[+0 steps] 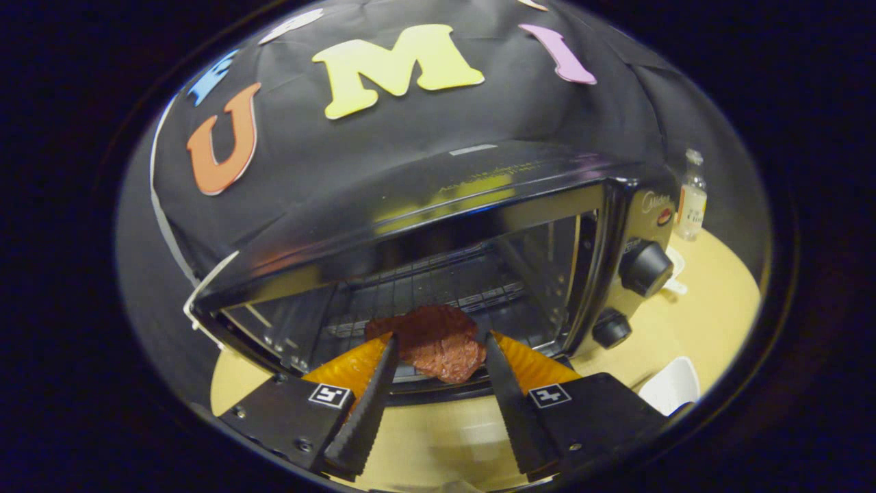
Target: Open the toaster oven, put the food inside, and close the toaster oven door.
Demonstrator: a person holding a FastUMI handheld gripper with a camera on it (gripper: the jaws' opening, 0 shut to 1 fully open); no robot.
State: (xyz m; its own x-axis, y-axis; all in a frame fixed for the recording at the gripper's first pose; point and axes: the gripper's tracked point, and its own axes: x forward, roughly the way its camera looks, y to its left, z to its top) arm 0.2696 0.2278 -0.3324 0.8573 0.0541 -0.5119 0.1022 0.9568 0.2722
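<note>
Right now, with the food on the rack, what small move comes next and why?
Probably draw the gripper straight back. Its fingers stand open on either side of the brown piece of food, which lies on the front of the toaster oven rack, seemingly released, so the door can then be closed.

I count one toaster oven [438, 274], two knobs [645, 268] on it, one piece of food [434, 342] between my gripper's [441, 339] two spread fingers [373, 390], one bottle [691, 198], one white dish [671, 387], one table [705, 301].
</note>
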